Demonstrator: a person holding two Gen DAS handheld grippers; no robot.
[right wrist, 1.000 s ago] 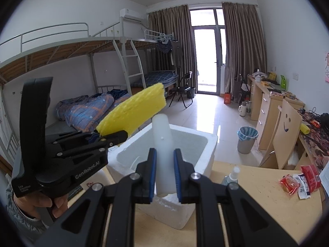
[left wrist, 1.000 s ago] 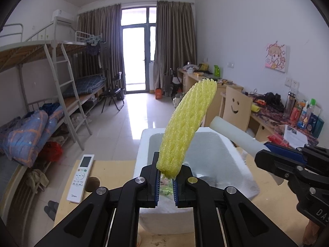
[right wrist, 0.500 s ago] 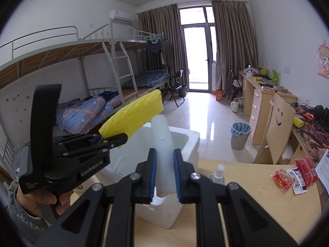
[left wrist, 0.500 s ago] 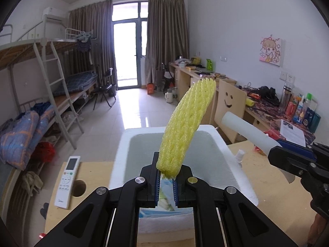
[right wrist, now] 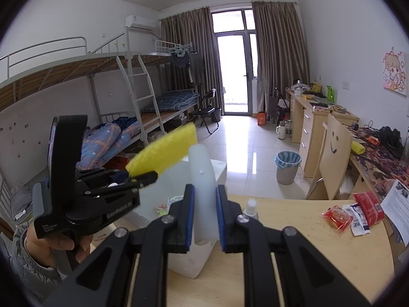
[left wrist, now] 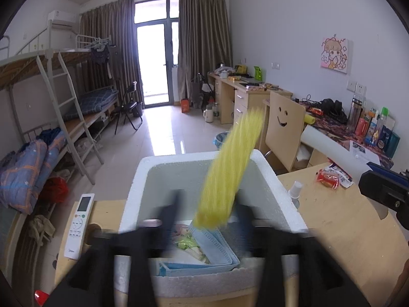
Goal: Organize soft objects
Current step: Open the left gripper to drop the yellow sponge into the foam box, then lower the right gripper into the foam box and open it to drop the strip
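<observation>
A white styrofoam box [left wrist: 281,186] stands on the wooden table; blue face masks [left wrist: 217,245] and small packets lie inside. In the left wrist view my left gripper [left wrist: 207,212] is blurred, its fingers spread wide, and the yellow foam net [left wrist: 230,171] drops free between them over the box. The right wrist view shows that left gripper [right wrist: 143,179] beside the yellow net [right wrist: 163,151]. My right gripper [right wrist: 204,217] is shut on a white foam tube [right wrist: 202,174], held upright just right of the box [right wrist: 219,168].
A white remote [left wrist: 79,225] lies left of the box. A small spray bottle [right wrist: 250,207] and red snack packets [right wrist: 337,217] lie on the table to the right. A smiley-backed chair [left wrist: 283,133] stands behind the table.
The left gripper has opened and let go of the yellow foam net, which now tips and falls toward the box. The box looks nearer. The right gripper still holds the white tube.
</observation>
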